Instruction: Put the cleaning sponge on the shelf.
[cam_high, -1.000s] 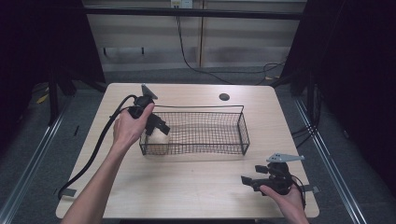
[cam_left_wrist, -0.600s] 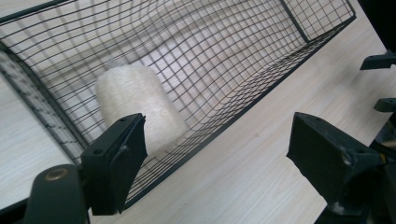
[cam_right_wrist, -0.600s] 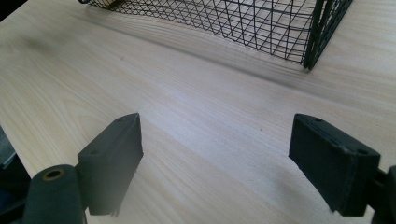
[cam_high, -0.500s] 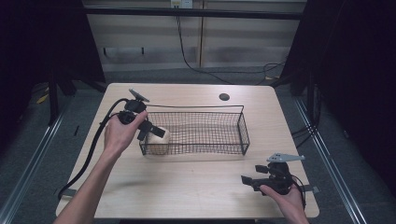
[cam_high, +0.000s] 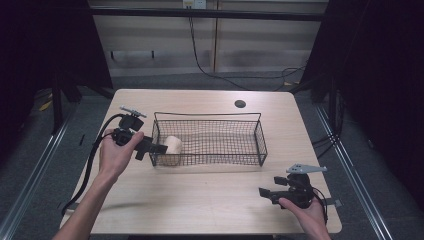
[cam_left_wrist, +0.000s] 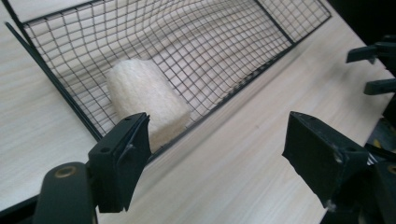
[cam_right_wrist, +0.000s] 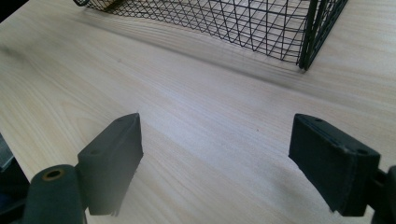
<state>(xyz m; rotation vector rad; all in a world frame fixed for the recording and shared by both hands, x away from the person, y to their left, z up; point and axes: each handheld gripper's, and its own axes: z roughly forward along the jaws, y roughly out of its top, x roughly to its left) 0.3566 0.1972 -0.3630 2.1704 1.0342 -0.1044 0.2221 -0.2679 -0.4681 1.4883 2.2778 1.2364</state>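
Cream lump (cam_left_wrist: 144, 102) just beyond left gripper (cam_left_wrist: 217, 154), apparently apart.

The wire basket (cam_high: 210, 137) is black, with a fine square grid pattern. Inside it lies a cream-white bread roll (cam_left_wrist: 142, 105). The table (cam_high: 200, 205) is pale beige wood with a light grain pattern. The 2 grippers, left gripper (cam_high: 150, 148) and right gripper (cam_high: 267, 192), are black; the right one carries a grey plate (cam_high: 306, 169).
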